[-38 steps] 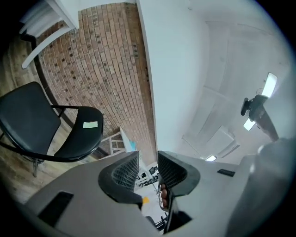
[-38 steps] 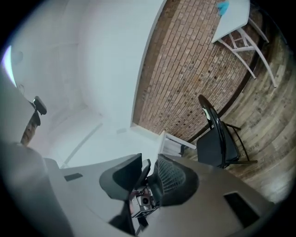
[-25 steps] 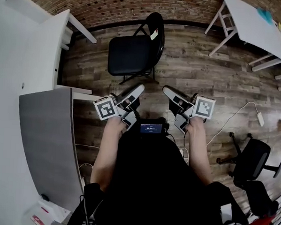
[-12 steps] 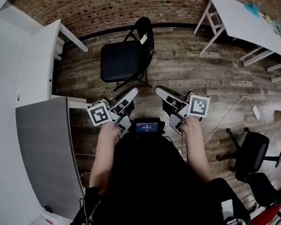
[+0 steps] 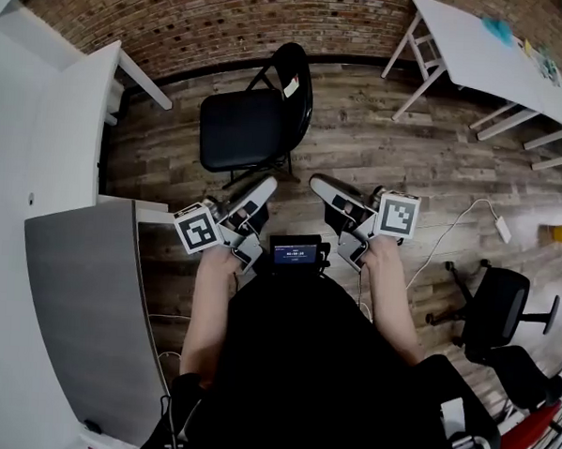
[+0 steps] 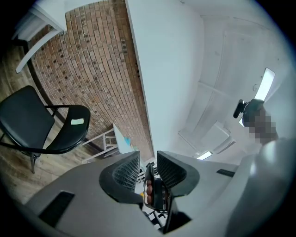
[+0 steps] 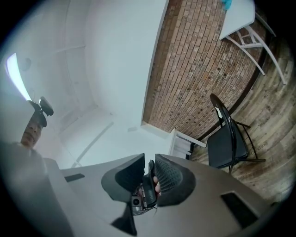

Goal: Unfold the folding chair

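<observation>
Left gripper [image 5: 262, 187] and right gripper [image 5: 319, 184], jaws slightly apart and empty (the right's just narrowed), are held clear of the black folding chair [image 5: 244, 128], judged already unfolded; no further grasp is required.

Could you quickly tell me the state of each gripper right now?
Left gripper: jaws slightly apart, empty.
Right gripper: jaws have just been closing, narrow gap left, nothing between them.

Black folding chair [image 5: 244, 128]: unfolded, upright on wood floor [image 5: 379, 149], seat level, pale tag [image 5: 290, 88] on backrest, near brick wall [image 5: 226, 19].
</observation>
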